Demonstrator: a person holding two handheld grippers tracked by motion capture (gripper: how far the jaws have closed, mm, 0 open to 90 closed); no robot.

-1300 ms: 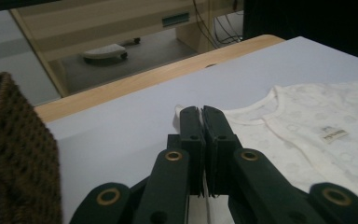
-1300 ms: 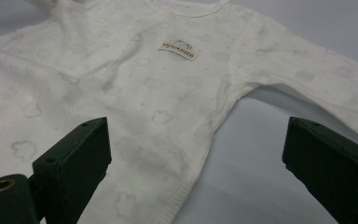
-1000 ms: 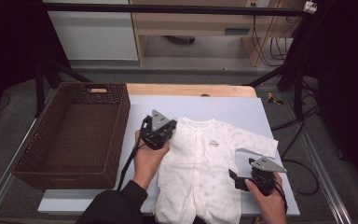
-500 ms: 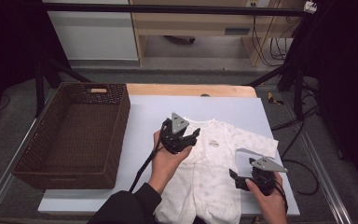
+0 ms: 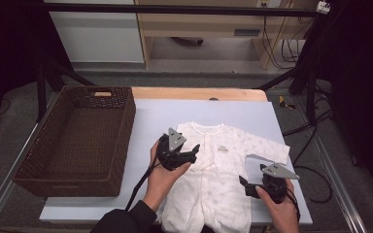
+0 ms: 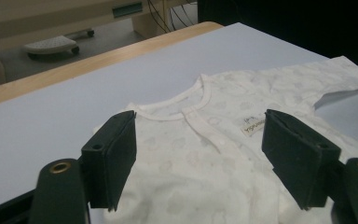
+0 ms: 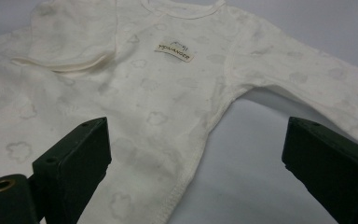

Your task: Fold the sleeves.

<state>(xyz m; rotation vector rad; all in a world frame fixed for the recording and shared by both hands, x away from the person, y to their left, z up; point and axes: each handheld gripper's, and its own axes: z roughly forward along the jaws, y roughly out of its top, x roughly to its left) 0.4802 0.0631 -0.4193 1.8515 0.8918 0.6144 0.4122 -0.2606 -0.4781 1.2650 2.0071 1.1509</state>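
Note:
A white baby onesie (image 5: pixel 213 179) with a faint cloud print lies face up on the pale table (image 5: pixel 175 114). Its neck points away from me. My left gripper (image 5: pixel 193 153) hovers open over the chest, and the neckline and snap placket (image 6: pixel 205 135) lie between its jaws. One sleeve (image 7: pixel 65 46) is folded in across the chest. The other sleeve (image 5: pixel 272 148) lies stretched out to the right. Below that sleeve, at the garment's right side seam (image 7: pixel 200 140), my right gripper (image 5: pixel 250 179) is held open. A small label (image 7: pixel 174 51) sits on the chest.
A dark wicker basket (image 5: pixel 126 114) stands on the left part of the table, its inside bare. A wooden strip (image 5: pixel 194 93) runs along the table's far edge. Cables and stand legs (image 5: pixel 311 87) lie beyond the right side.
My left gripper has moved right from the onesie's left shoulder to over the chest, then drew back slightly toward me. The right gripper has stayed put.

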